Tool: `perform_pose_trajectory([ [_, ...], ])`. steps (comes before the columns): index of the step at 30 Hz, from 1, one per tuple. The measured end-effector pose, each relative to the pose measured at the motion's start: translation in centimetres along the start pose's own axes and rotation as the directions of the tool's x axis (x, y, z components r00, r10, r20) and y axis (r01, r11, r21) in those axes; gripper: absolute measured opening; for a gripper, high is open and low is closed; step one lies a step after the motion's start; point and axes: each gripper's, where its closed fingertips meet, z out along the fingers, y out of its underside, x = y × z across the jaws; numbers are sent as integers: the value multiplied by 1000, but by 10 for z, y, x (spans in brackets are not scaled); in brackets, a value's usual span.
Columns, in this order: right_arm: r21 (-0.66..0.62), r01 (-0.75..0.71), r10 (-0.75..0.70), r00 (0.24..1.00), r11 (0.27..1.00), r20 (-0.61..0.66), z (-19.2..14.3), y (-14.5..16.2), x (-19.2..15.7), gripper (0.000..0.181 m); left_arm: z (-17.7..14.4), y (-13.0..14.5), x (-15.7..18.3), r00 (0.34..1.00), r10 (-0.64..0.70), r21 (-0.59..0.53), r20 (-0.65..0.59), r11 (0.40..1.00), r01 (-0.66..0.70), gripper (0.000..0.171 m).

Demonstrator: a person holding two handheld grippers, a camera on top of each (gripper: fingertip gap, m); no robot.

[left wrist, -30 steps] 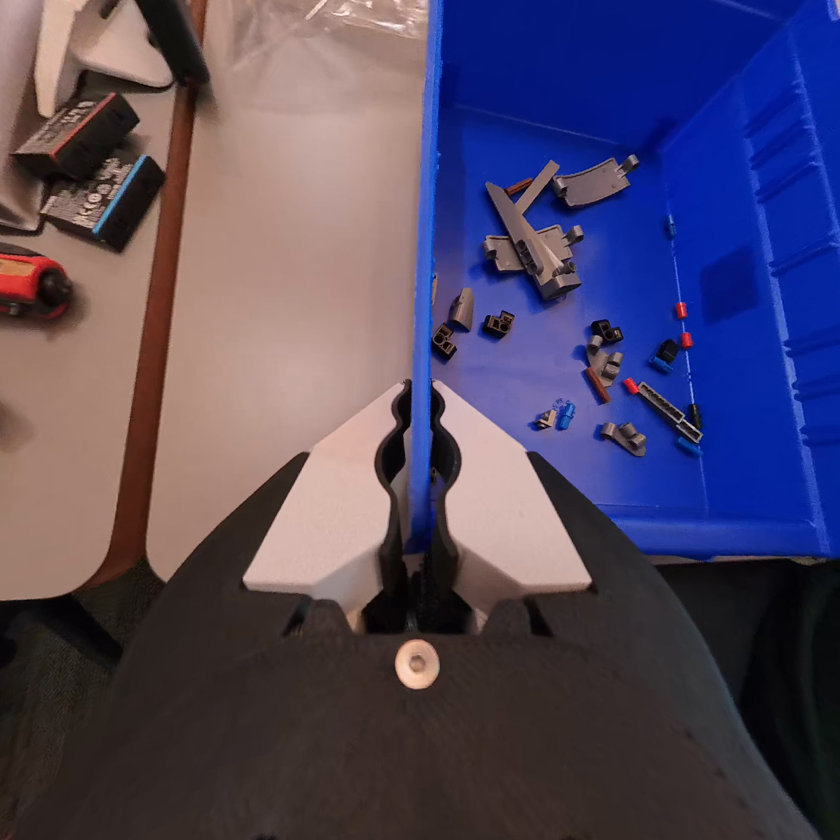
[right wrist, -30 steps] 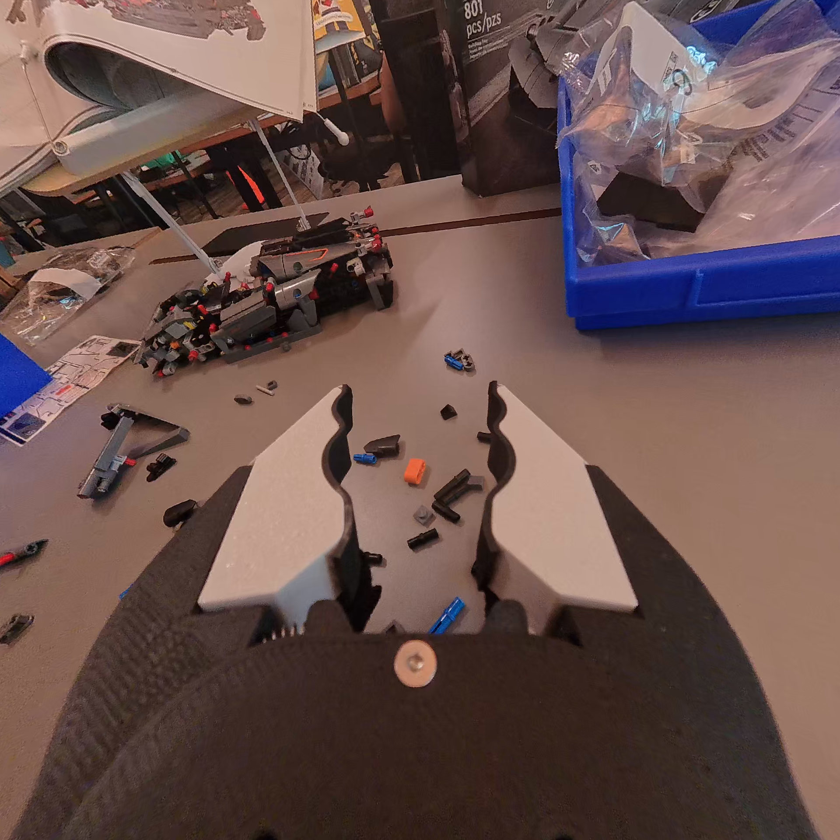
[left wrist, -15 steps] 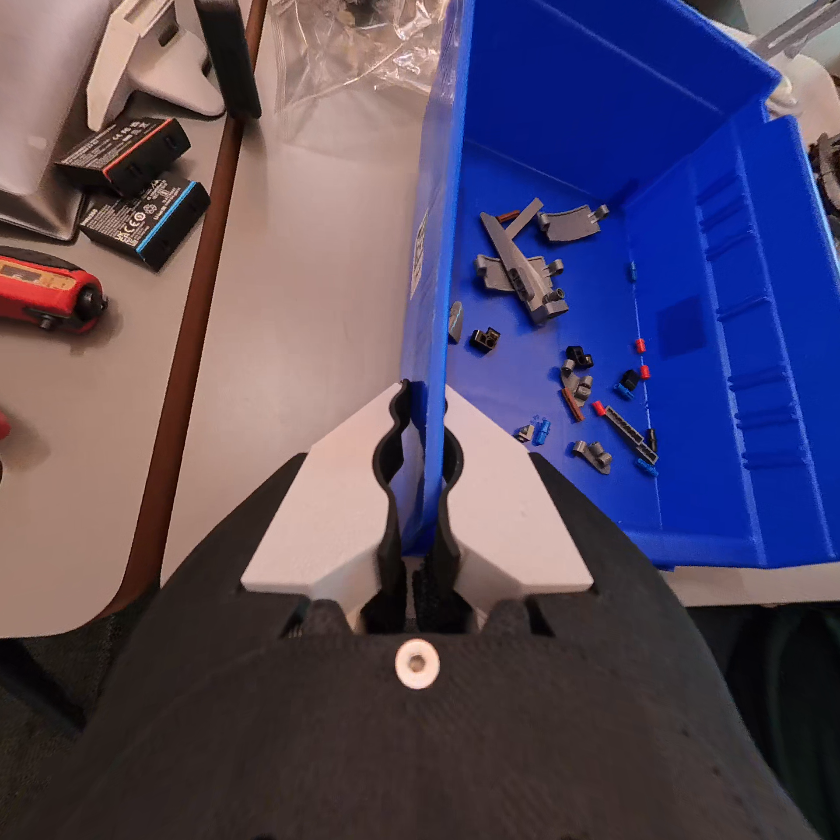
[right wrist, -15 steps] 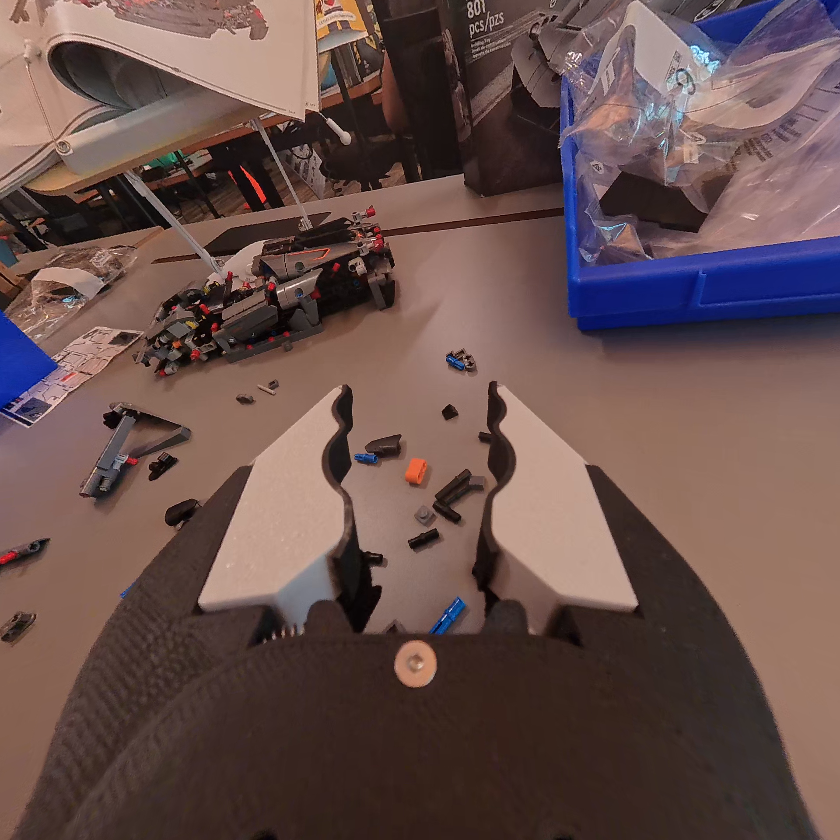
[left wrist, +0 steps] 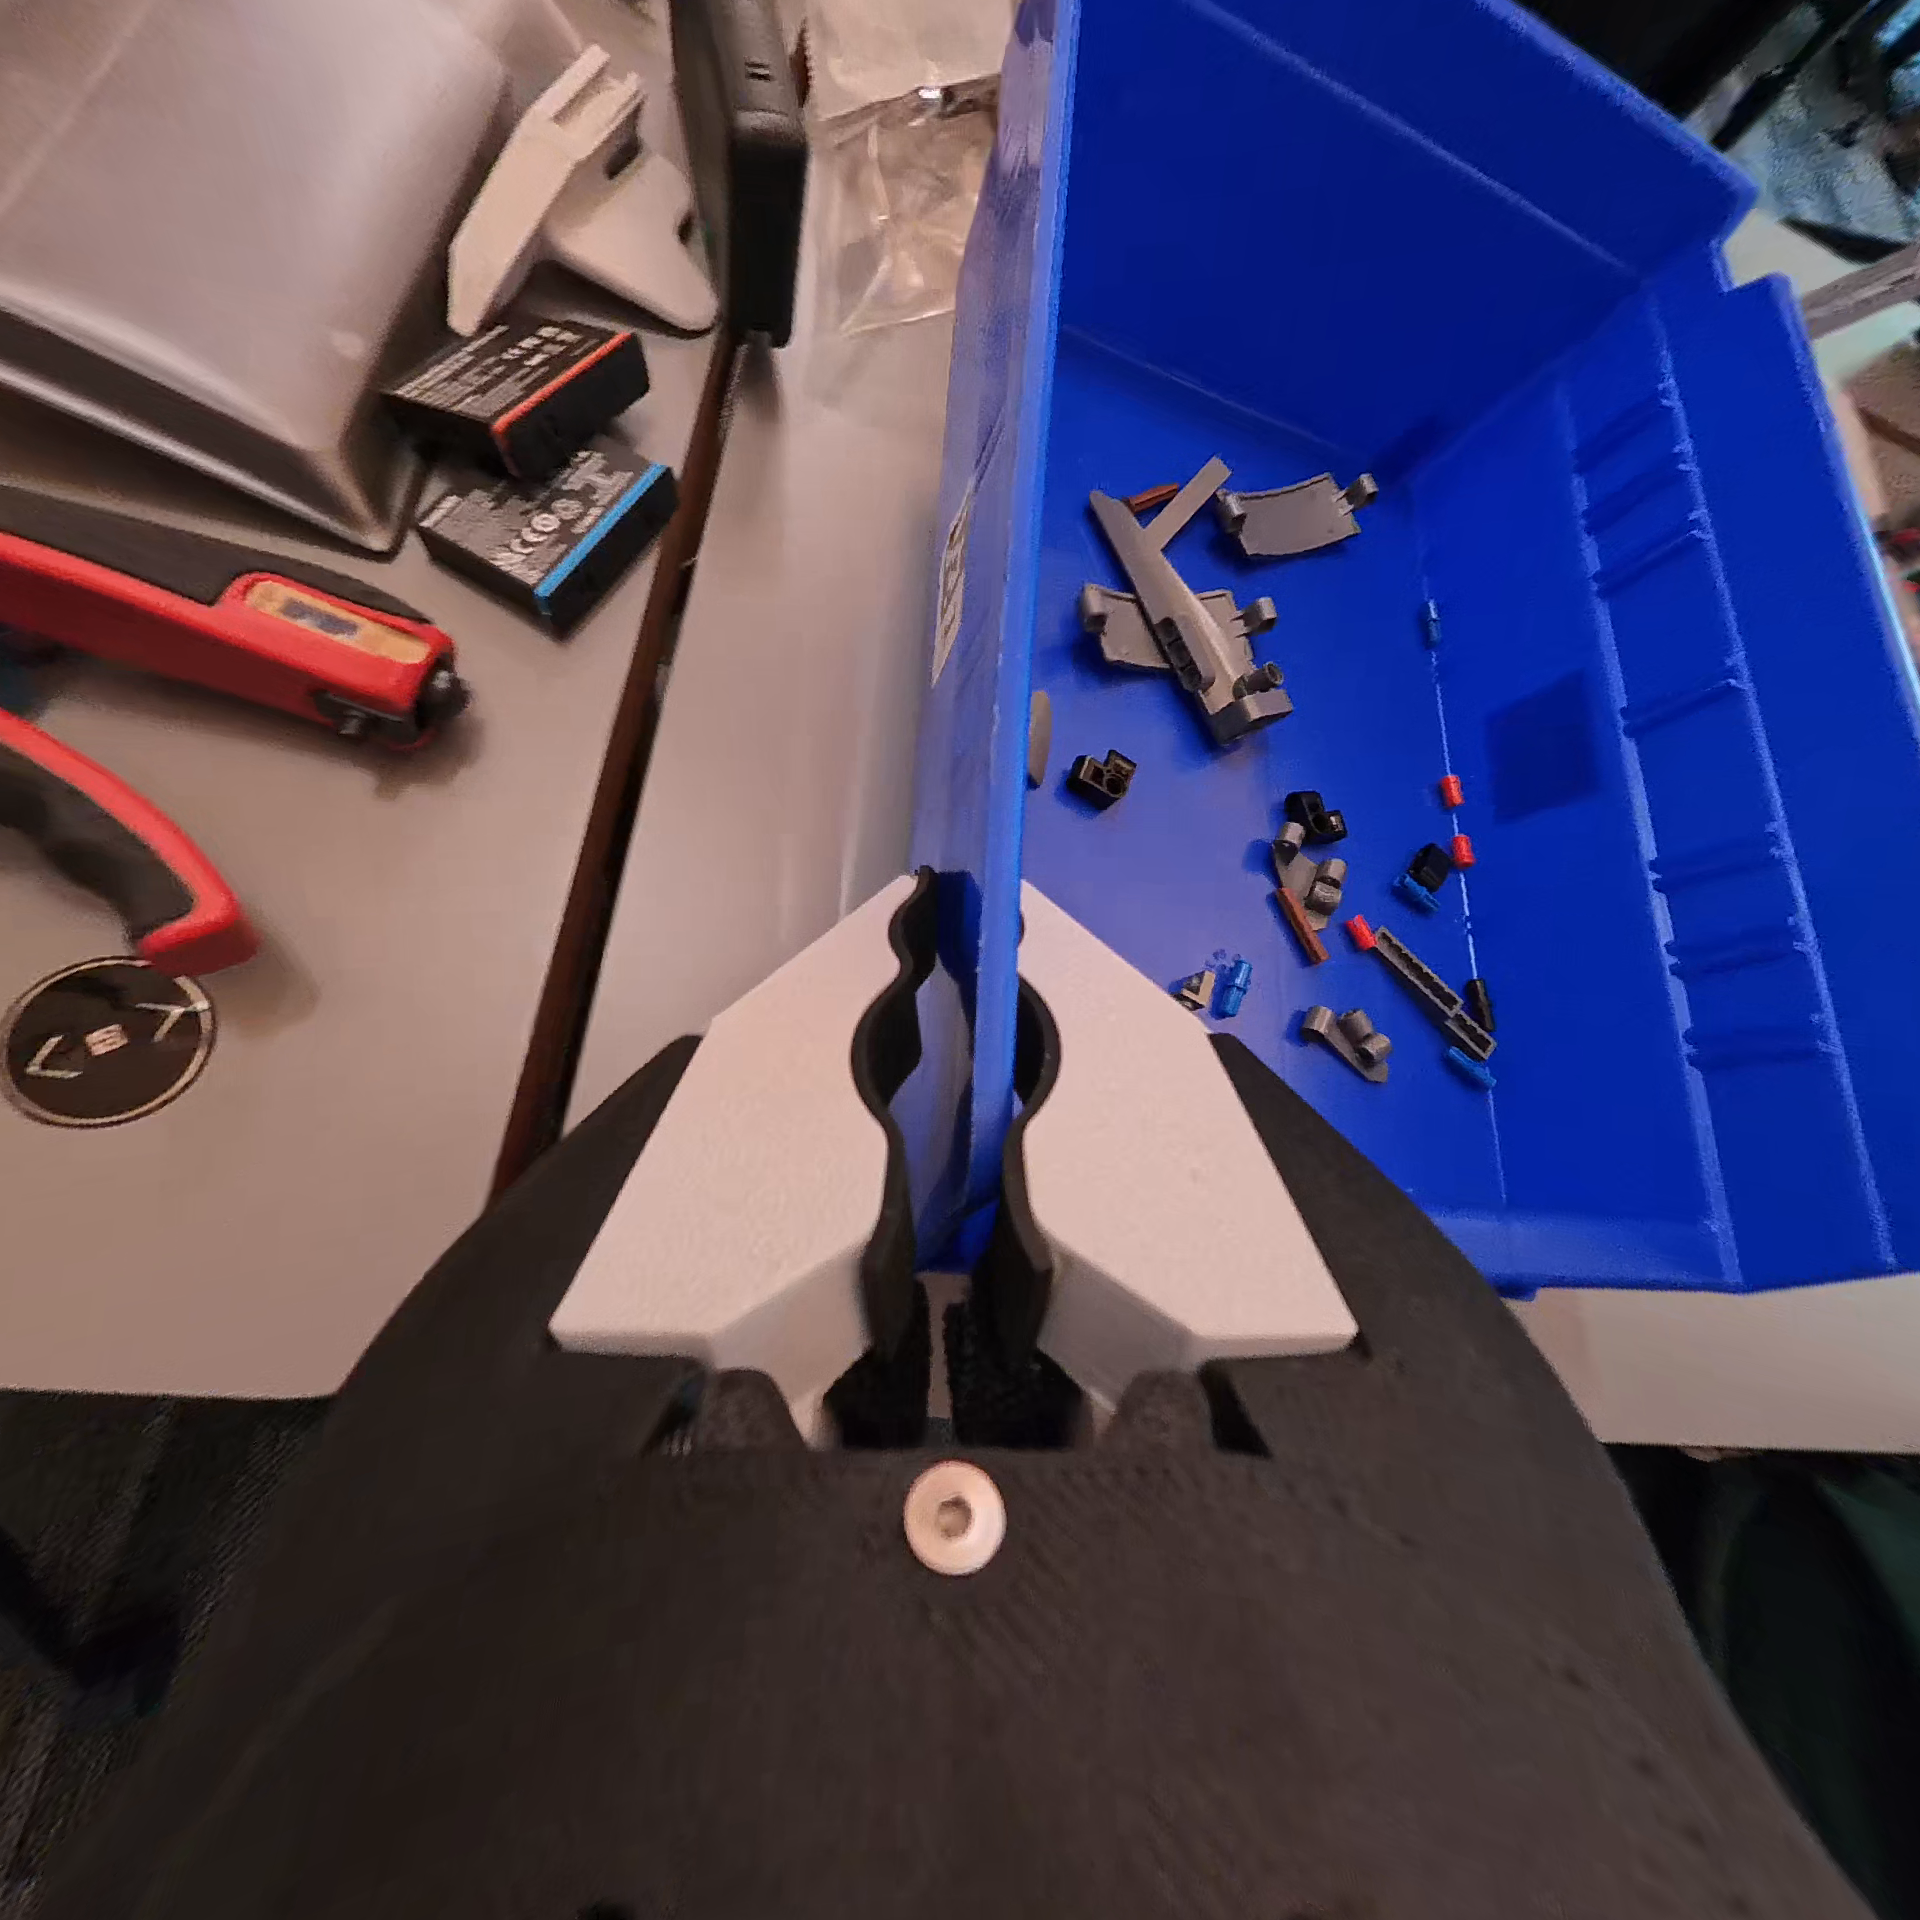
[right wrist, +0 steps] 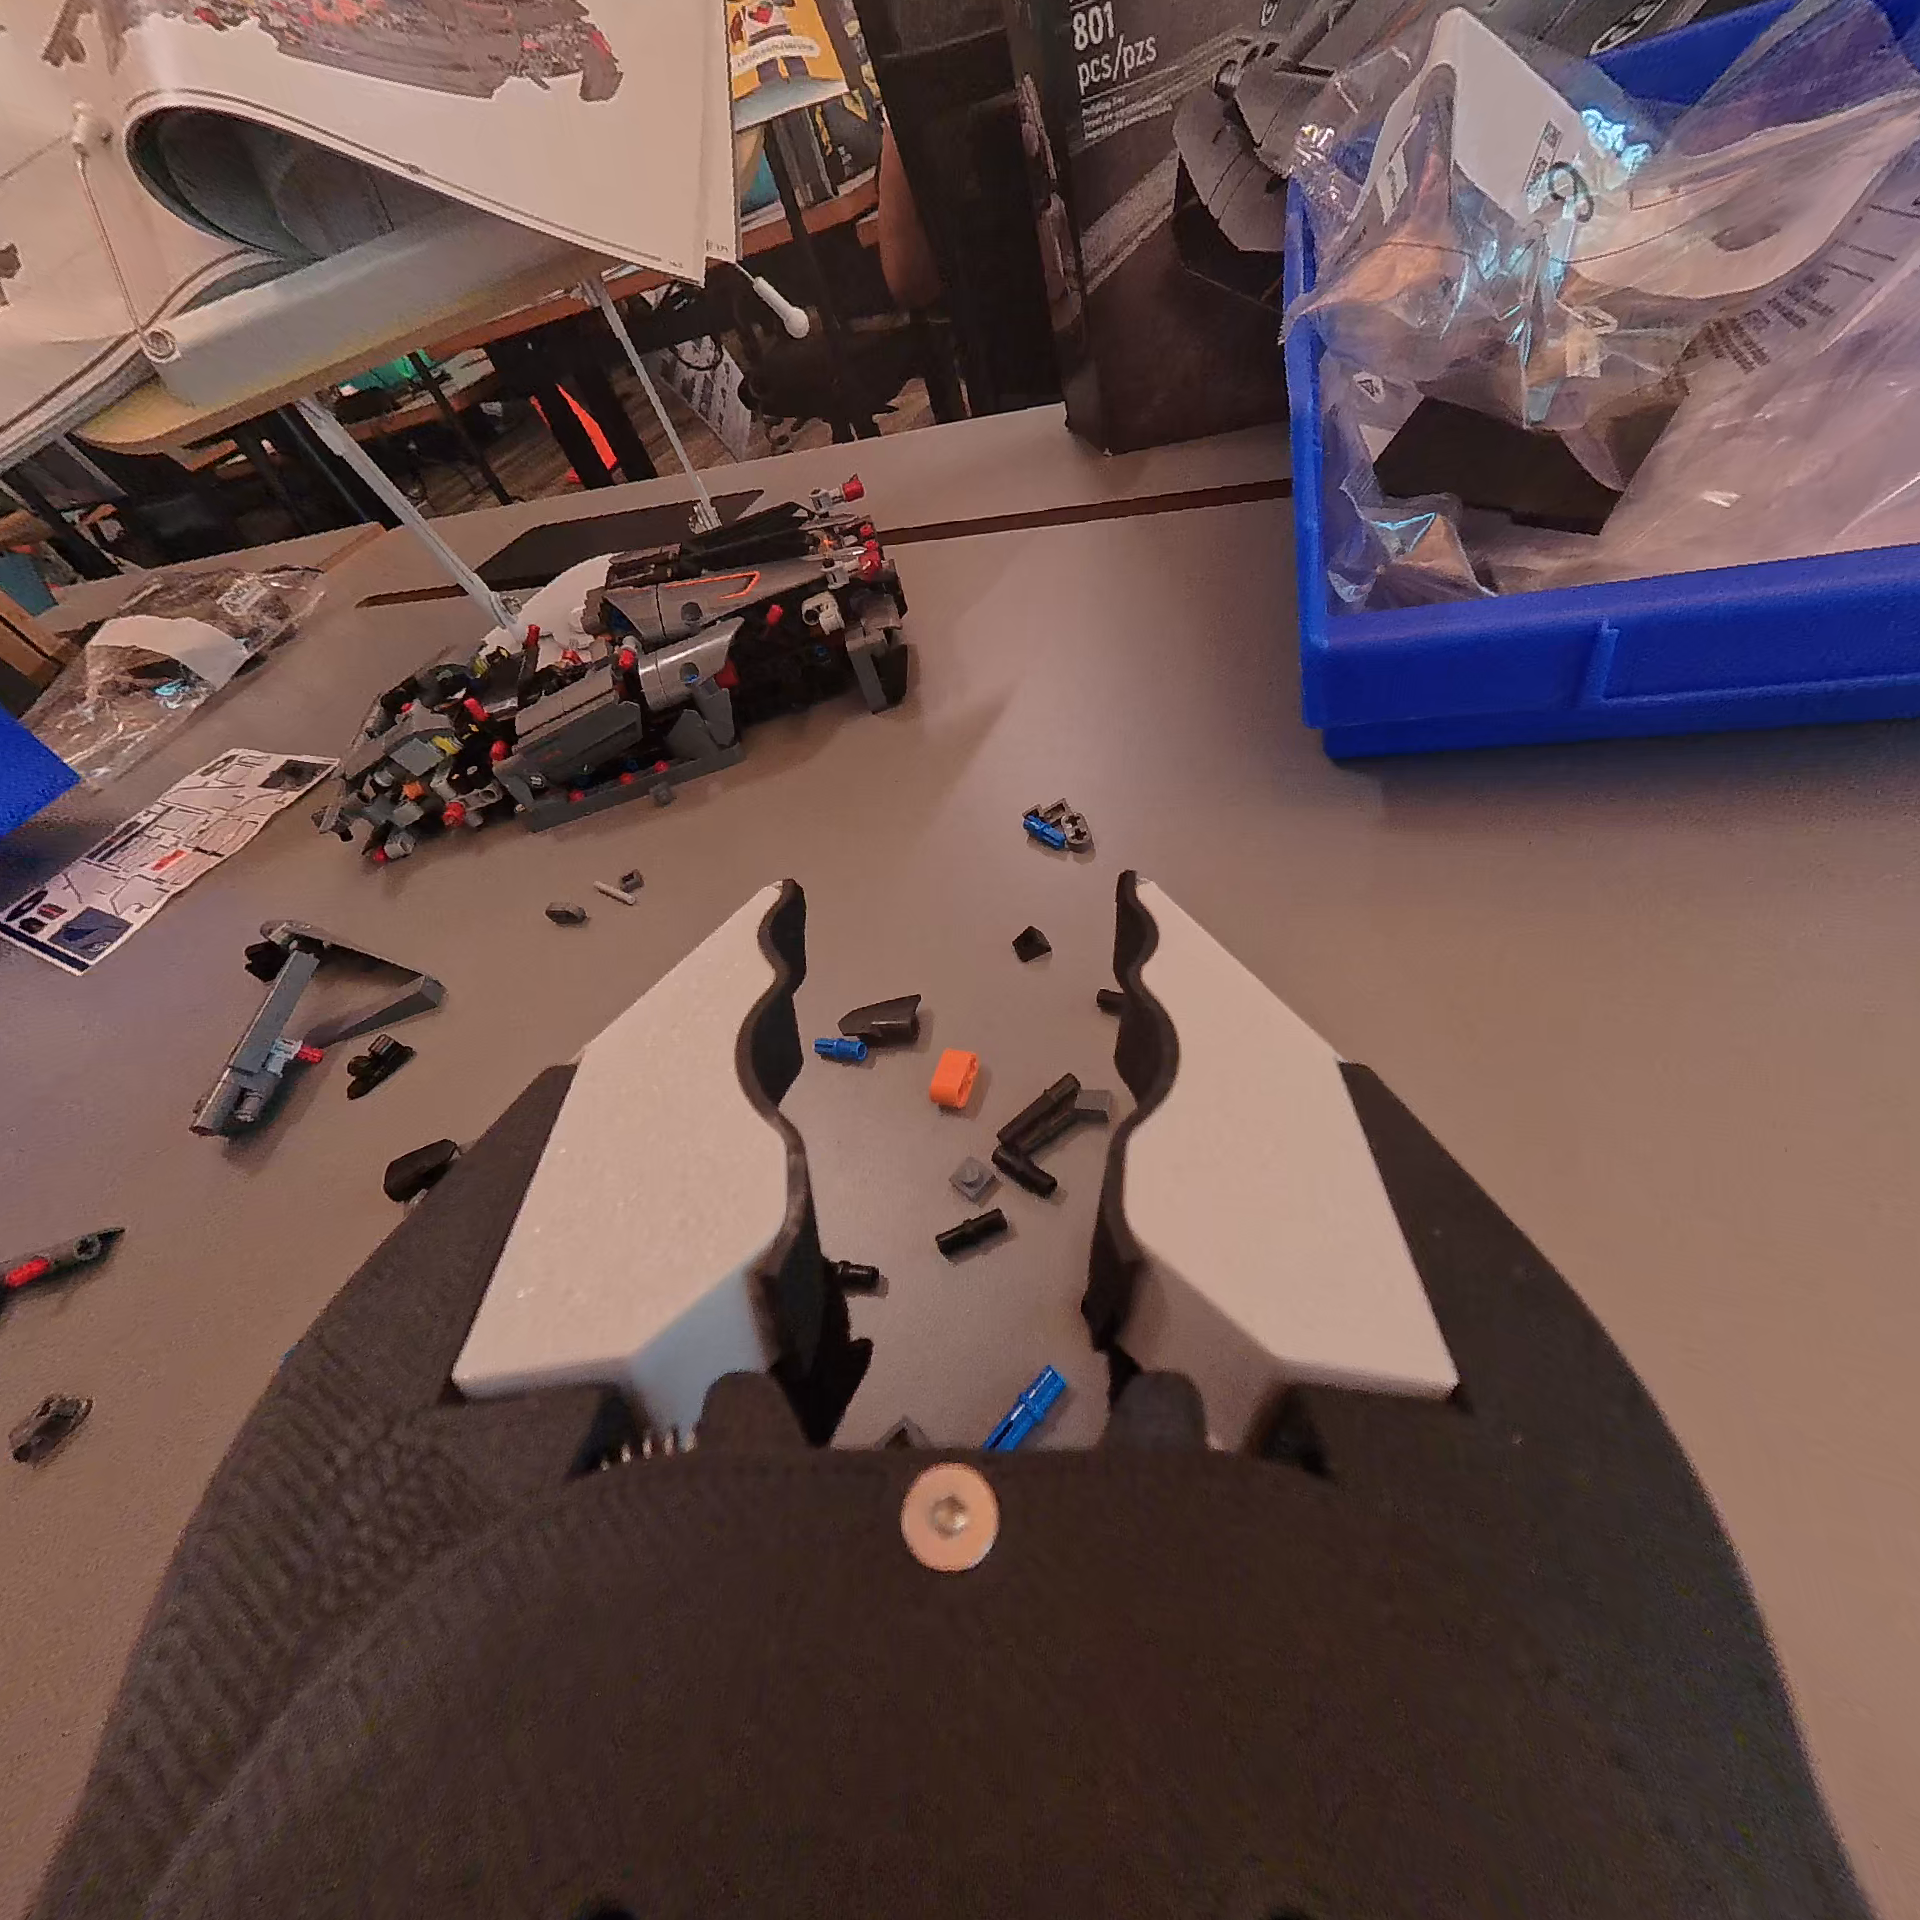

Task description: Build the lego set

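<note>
Grey table (right wrist: 1558, 1039) in front, more desks (right wrist: 436, 405) behind it.

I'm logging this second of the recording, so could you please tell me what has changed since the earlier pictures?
The left gripper, clamped on the blue bin's side wall throughout, has tilted and swung the bin; more of the left table shows, including a red-handled tool. Nothing was let go or newly taken. The right gripper stayed open over the loose pieces, orange piece included, unmoved.

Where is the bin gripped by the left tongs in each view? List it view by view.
Left wrist view: bin fills the upper right; left tongs shut on its side wall.
Right wrist view: only a blue corner at the far left edge, probably that bin.
Shared landmark: the grey table.
</note>
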Motion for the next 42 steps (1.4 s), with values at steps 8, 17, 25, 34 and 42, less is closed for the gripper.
perform_pose_trajectory([
  [8, 6, 3, -3, 1000, 1000, 7, -1, -1, -1, 58, 4, 4, -35, 996, -18, -42, 89, 999, 22, 5],
  [17, 22, -6, 6, 1000, 1000, 22, -2, -3, -2, 58, 14, -1, -40, 997, -66, -11, 36, 998, 66, 12],
  [25, 48, -1, -1, 999, 999, 33, -4, -6, -5, 60, -23, -22, -4, 974, 139, 50, 181, 987, -150, 55],
  [34, 82, 0, -5, 998, 997, 67, -7, -10, -11, 60, -18, -11, -3, 925, 235, -80, 298, 972, -221, 39],
  [42, 130, -43, 29, 993, 991, 111, -13, -16, -13, 60, 2, 1, -22, 932, 246, -147, 265, 966, -213, 0],
])
